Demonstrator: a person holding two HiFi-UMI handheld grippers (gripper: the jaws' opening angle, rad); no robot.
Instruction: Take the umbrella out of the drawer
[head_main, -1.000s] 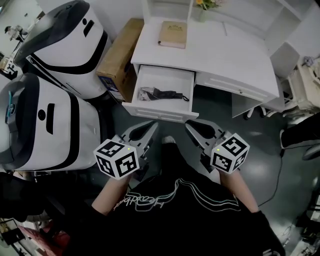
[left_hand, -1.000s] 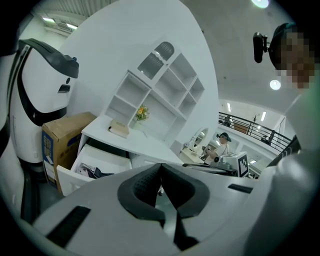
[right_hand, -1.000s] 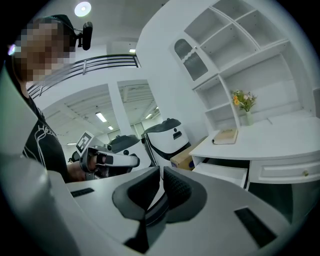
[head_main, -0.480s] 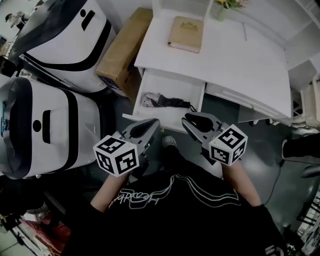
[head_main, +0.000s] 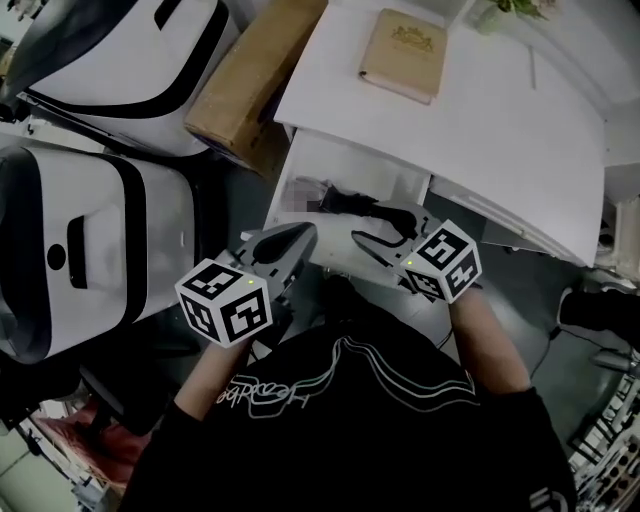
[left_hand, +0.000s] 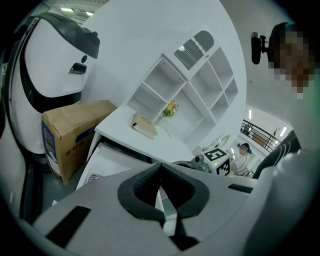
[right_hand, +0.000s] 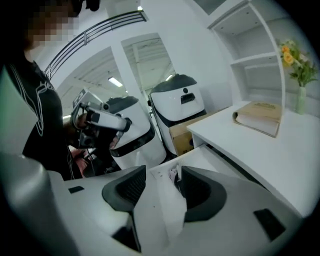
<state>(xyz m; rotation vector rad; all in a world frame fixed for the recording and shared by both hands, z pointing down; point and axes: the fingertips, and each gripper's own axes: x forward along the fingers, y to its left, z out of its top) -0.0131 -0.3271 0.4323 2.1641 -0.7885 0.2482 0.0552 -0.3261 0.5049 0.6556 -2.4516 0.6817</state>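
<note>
1. The drawer (head_main: 352, 165) of the white desk (head_main: 480, 130) stands pulled out toward the person. The black folded umbrella (head_main: 345, 201) lies flat across its floor, toward the near side.
2. The right gripper (head_main: 372, 226) hangs over the drawer's near rim, by the umbrella's right end. Its jaws are spread and clamp nothing; its own view shows only the drawer's white wall in the gap. I'd say it is held wide so it can straddle the umbrella's body.
3. The left gripper (head_main: 298, 238) sits just outside the drawer's near left corner, jaws pressed together and holding nothing. It looks parked out of the way, leaving the reach to the right one.
4. A book (head_main: 403, 68) lies on the far part of the desktop, and a cardboard box (head_main: 255, 85) stands left of the desk. Neither blocks the reach.
5. My guess is that the grasp is not yet made. The jaws must drop lower into the shallow drawer without knocking its front.
</note>
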